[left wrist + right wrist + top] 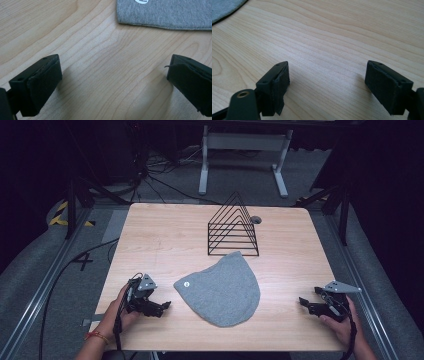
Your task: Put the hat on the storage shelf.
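Cloth lies at the centre of the table (150,235): a grey beanie (222,289), flat on the wood, just below the black wire rack (233,226) that stands in the upper middle of the high view. The hat's rounded crown points toward the rack, almost touching its base, and its wide curved brim faces the bottom of the frame, so the long axis runs from lower left to upper right, slightly tilted. A small white tag sits near its left edge.

The left gripper (161,307) rests in the lower left of the frame, aimed rightward at the beanie, jaws spread wide with nothing between them; its own view has the hat's hem (165,15) across the top. The right gripper (305,304) rests in the lower right, aimed leftward, jaws equally spread and empty.

I judge the two sit flanking the hat so each can reach a side of it, probably to lift it or fold it.
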Demonstrator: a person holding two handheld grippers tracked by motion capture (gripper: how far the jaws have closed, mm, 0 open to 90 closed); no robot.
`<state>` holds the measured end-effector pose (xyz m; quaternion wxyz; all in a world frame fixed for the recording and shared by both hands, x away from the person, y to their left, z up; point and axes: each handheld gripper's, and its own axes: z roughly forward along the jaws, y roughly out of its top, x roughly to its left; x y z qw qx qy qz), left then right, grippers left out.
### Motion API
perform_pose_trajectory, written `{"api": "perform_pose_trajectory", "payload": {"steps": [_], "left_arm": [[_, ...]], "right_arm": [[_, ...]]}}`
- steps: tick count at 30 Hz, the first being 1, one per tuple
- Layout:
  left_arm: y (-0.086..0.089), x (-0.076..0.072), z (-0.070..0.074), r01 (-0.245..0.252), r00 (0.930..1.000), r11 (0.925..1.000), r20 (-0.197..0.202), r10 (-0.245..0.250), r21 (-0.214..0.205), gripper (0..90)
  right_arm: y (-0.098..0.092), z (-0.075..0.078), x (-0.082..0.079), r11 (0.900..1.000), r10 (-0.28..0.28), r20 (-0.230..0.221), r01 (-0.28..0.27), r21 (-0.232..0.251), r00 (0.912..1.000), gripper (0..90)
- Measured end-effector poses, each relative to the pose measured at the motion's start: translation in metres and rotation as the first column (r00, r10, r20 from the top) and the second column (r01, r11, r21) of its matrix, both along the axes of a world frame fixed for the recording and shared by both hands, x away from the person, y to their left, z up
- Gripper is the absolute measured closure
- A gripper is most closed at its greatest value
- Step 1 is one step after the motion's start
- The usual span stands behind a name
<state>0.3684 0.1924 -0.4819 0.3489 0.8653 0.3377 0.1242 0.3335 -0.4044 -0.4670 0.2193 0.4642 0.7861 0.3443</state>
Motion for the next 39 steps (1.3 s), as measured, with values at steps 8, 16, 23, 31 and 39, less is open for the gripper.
{"api": "perform_pose_trajectory", "payload": {"steps": [8,16,23,31,39], "left_arm": [[-0.003,-0.003,0.0,0.015,0.9999,0.9999,-0.001,-0.015,0.005,0.3],[-0.003,-0.004,0.005,0.066,0.9978,0.9976,-0.01,-0.066,0.02,10.5],[-0.013,-0.001,0.017,0.103,0.9943,0.9945,0.031,-0.103,-0.016,28.2],[-0.036,0.011,0.027,0.139,0.9872,0.9903,0.078,-0.139,0.01,34.9],[-0.057,0.029,0.021,0.194,0.9787,0.9799,0.061,-0.196,0.049,44.3]], "right_arm": [[0.001,0.002,0.001,0.9998,0.014,-0.011,-0.015,-0.012,0.9998,24.0],[0.009,0.011,0.002,0.9969,0.079,0.012,-0.079,0.002,0.9968,45.8],[0.067,0.034,0.003,0.9657,0.26,0.046,-0.259,-0.014,0.9646,67.6],[0.127,0.029,-0.002,0.9114,0.411,0.001,-0.411,-0.028,0.9118,72.7],[0.185,0.018,-0.009,0.843,0.538,-0.02,-0.538,0.003,0.8428,76.1]]}}
